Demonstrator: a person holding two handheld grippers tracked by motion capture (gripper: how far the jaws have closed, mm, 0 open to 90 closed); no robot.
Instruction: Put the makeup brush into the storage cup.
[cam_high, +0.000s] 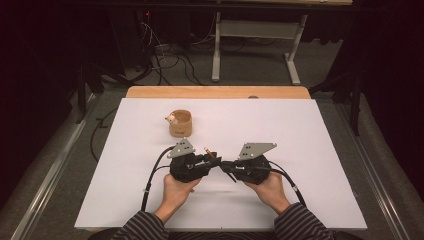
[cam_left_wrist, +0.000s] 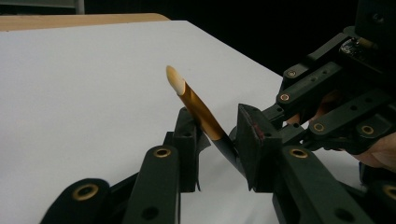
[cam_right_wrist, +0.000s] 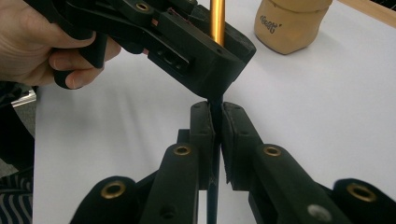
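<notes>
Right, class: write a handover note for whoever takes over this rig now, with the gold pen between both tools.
Right tool: shut on the black end of the pen.
Left tool: jaws around the gold barrel, gap visible, not clamped.
Wooden cup: farther back on the table, apart from both tools.
Done: pen up off the table, between both tools.
Left: probably clamp the barrel, then pull the ends apart.

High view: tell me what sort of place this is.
Probably a lab or workshop set up for recording: a white board on a wooden table, loose cables on the floor, and a desk frame behind.
</notes>
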